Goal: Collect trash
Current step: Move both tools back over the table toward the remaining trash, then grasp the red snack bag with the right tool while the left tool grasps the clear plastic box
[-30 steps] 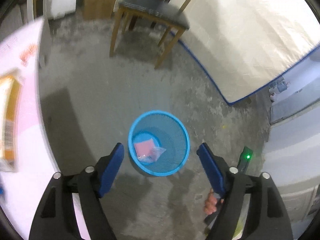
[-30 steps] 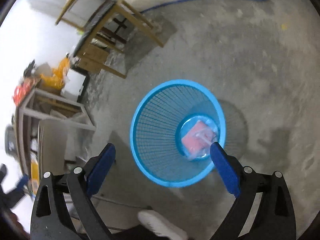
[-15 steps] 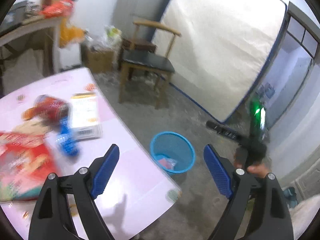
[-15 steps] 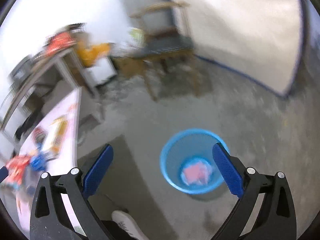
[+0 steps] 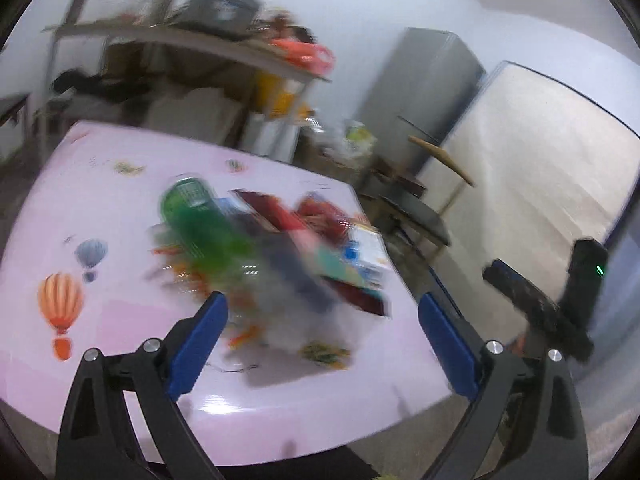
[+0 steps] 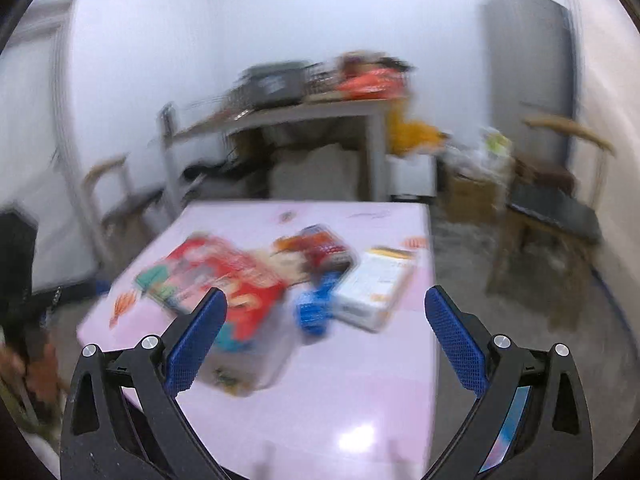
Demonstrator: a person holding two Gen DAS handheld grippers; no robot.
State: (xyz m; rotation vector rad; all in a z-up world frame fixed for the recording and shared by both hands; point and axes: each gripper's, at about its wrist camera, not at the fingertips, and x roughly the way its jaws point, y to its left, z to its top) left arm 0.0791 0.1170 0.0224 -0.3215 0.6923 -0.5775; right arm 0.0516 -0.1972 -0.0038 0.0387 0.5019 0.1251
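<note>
Both views are blurred by motion. A pile of trash lies on the pink table (image 5: 120, 208) (image 6: 360, 392): a green packet (image 5: 200, 224), a red snack bag (image 6: 224, 276), a white box (image 6: 376, 284), a blue wrapper (image 6: 316, 308) and a red can (image 6: 324, 248). My left gripper (image 5: 320, 320) hangs over the table's near part, its jaws opening with nothing between them. My right gripper (image 6: 326, 320) stands open and empty above the table's near edge. The other gripper (image 5: 536, 312) shows at the right of the left wrist view.
A grey shelf table (image 6: 304, 112) loaded with clutter stands behind the pink table. A wooden chair (image 6: 560, 200) and a grey fridge (image 6: 528, 60) are at the right, a second chair (image 6: 116, 196) at the left. A white mattress (image 5: 552, 168) leans on the wall.
Both grippers have swung up and away from the blue bin on the floor toward the pink table. The bin has left both views, and the trash pile now fills the middle.
</note>
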